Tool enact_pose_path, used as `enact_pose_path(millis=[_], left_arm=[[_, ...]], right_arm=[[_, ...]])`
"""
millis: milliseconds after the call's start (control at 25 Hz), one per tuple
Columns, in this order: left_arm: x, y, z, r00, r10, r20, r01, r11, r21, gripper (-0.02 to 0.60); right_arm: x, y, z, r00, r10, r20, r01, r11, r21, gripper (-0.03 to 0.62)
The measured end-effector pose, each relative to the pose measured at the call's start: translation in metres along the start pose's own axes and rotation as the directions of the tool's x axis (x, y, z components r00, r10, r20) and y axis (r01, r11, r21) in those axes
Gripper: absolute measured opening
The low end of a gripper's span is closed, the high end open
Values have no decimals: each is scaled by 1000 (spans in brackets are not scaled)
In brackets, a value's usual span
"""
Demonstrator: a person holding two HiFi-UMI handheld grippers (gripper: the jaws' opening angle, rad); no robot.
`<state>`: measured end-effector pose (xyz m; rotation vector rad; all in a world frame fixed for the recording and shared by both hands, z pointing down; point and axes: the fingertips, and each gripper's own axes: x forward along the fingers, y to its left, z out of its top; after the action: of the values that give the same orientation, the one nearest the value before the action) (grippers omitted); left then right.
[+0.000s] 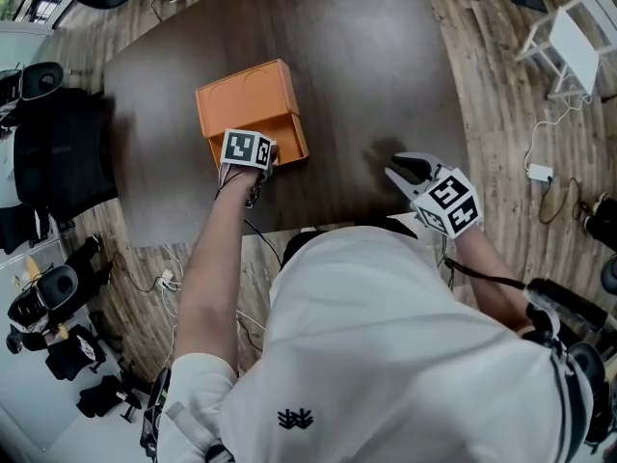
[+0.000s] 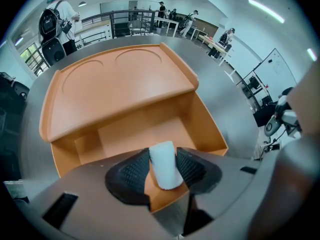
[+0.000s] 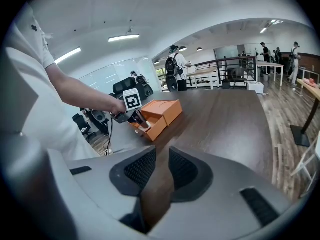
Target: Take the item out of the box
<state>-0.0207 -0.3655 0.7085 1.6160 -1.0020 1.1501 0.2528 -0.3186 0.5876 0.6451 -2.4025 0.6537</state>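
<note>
An orange box (image 1: 249,96) lies on the dark table (image 1: 366,56), its lid (image 2: 120,86) swung back and its tray (image 2: 142,131) open toward me. My left gripper (image 2: 163,171) sits at the tray's near edge, and its pads are shut on a small white cylinder (image 2: 165,164) standing upright between them. In the head view the left gripper (image 1: 268,158) shows under its marker cube at the box's front. My right gripper (image 1: 406,171) hovers over bare table to the right of the box, open and empty (image 3: 162,171). From there the box (image 3: 161,111) lies far ahead.
The table's near edge (image 1: 289,228) runs just below both grippers. A black chair (image 1: 58,157) stands left of the table, with gear and cables on the wood floor. A white stand (image 1: 569,41) is at the upper right. People stand far off in the room.
</note>
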Motion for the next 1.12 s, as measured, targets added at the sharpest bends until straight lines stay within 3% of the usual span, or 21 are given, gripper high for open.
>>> enact_pose_path(millis=[320,560,1120], left_arm=[[-13,0,7,997,-13,79,12,1000,11,175],[-32,0,9,983,-26,182,27,1000,-4,173],[-104,4,-13,909,-98,404,97,995,24,170]], right_arm=[[2,14,4,1000,-11,3,11,1000,-11,74],[6,29,6,1000,-10,1,10,1000,-21,74],[35,102,14,1000,2,-17,-4,998,-68,67]])
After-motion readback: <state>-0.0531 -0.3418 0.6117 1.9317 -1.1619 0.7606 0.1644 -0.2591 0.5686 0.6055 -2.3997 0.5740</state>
